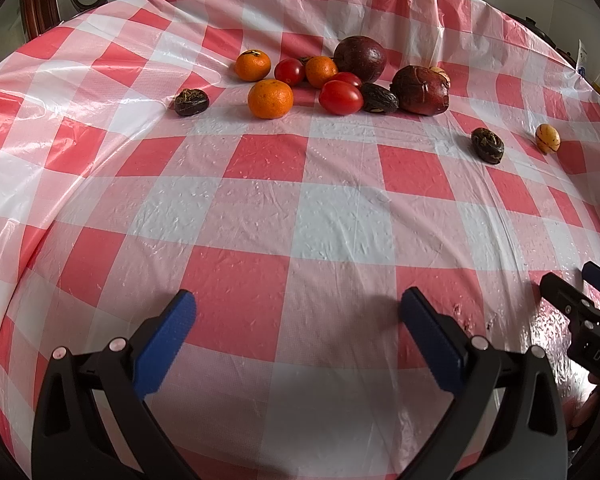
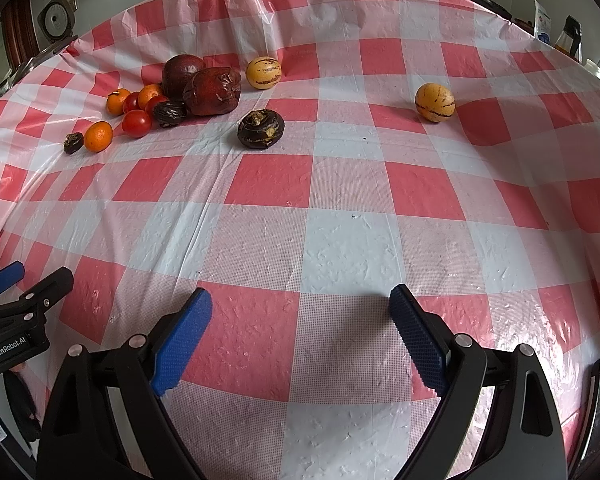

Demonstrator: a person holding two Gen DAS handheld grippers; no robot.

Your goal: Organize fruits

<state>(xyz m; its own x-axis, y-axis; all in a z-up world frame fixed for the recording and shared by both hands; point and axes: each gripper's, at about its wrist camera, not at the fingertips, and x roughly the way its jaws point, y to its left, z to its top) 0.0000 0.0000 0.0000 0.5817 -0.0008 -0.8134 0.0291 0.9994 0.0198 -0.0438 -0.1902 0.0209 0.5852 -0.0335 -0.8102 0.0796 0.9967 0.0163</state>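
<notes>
A: Fruit first. There's a cluster far up the tabletop (image 1: pixel 340 240): three mandarins (image 1: pixel 270 99), a few tomatoes (image 1: pixel 340 97), and two big dark red fruits (image 1: pixel 420 90) packed close together.

B: And a dark wrinkled one (image 1: pixel 379 98) wedged between the front tomato and the nearer red fruit, touching both by the look of it.

A: A second dark wrinkled fruit (image 1: pixel 191 101) lies apart on the left of the cluster, beside the front mandarin. From the right wrist view, a third one (image 2: pixel 261 128) lies alone in front of the red fruits.

B: Two yellow striped fruits as well. One (image 2: pixel 263 73) just right of the red pair, the other (image 2: pixel 435 102) well off to the right on its own.

A: Now the fingers. Left gripper (image 1: pixel 298 332) has its blue pads spread wide, nothing between them, only checked cloth.

B: Same for the right gripper (image 2: pixel 300 332): spread wide, holding nothing. All the fruit lies well ahead of both pairs of fingers, none near the tips.

A: Each gripper shows at the edge of the other's view, so they're side by side at the near end of the tabletop.

B: Red and white checked plastic cloth (image 2: pixel 340 240), wrinkled, covers the whole surface.
</notes>
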